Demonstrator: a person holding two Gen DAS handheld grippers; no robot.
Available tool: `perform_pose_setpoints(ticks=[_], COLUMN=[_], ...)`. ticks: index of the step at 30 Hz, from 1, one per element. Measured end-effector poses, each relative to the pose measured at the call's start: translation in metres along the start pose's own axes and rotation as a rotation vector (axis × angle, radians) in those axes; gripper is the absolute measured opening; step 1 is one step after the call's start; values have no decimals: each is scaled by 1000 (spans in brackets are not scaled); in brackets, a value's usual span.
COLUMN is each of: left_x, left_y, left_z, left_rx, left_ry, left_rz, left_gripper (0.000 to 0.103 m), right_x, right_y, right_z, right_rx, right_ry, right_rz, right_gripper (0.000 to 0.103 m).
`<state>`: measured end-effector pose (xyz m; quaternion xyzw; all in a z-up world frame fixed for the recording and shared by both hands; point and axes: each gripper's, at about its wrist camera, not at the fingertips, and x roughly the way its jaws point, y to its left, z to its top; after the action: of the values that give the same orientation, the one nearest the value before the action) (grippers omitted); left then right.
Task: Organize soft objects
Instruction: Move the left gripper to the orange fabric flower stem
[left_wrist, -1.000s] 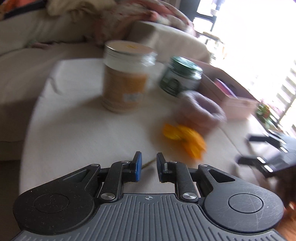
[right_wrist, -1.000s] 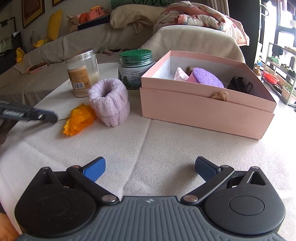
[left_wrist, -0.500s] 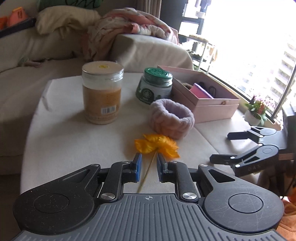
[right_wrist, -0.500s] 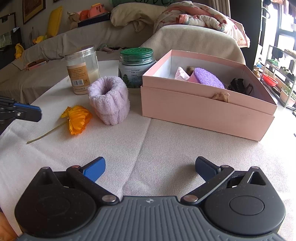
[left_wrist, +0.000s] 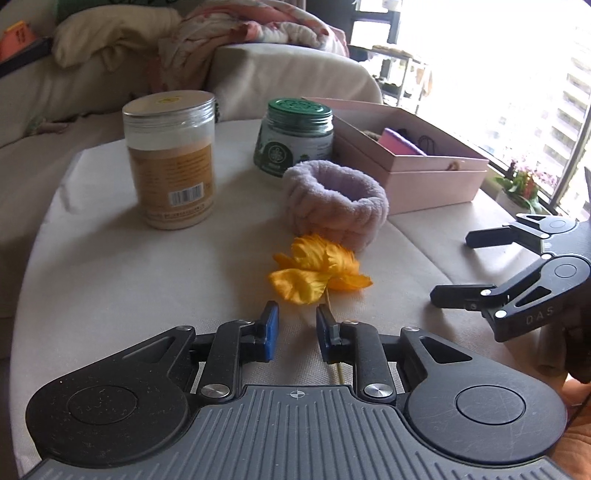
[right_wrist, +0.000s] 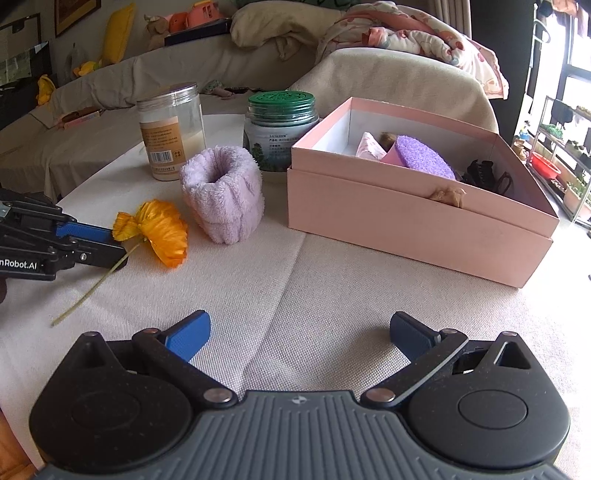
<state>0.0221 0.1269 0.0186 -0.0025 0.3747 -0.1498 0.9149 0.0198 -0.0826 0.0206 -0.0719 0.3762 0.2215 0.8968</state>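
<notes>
An orange fabric flower (left_wrist: 318, 268) with a thin stem lies on the cloth-covered table (left_wrist: 110, 280); it also shows in the right wrist view (right_wrist: 162, 230). My left gripper (left_wrist: 295, 330) is open by a narrow gap just behind the bloom, the stem running between its fingers, touching neither. A lilac plush band (left_wrist: 334, 201) stands behind the flower, and shows in the right wrist view (right_wrist: 222, 194). The open pink box (right_wrist: 417, 206) holds a purple sponge (right_wrist: 424, 157) and small items. My right gripper (right_wrist: 299, 332) is wide open and empty over bare cloth.
A clear jar with tan contents (left_wrist: 171, 158) and a green-lidded jar (left_wrist: 295, 134) stand at the back of the table. A sofa with bedding (right_wrist: 295, 48) lies behind. The table edge curves along the left.
My left gripper has moved forward to the flower and its fingers have opened slightly around the stem. The right gripper has stayed still and open.
</notes>
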Motion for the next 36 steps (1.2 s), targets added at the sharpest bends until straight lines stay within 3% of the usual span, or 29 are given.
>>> perform_pose_setpoints(ticks=[6, 14, 19, 24, 36], left_x=[3, 0, -5, -12, -23], left_y=[-1, -16, -17, -11, -10], left_z=[8, -4, -12, -20, -33], left_rx=[-48, 2, 30, -7, -81], left_ry=[50, -3, -18, -41, -80], left_rz=[16, 87, 86, 78, 97], left_gripper=[24, 24, 24, 13, 12], right_x=[1, 1, 0, 0, -1], right_y=[-1, -1, -2, -2, -2], right_z=[1, 0, 0, 0, 0], right_rx=[-7, -6, -3, -3, -2], right_ry=[-1, -2, -4, -4, -4], right_rz=[6, 6, 8, 8, 8], right_gripper=[103, 103, 103, 103, 103])
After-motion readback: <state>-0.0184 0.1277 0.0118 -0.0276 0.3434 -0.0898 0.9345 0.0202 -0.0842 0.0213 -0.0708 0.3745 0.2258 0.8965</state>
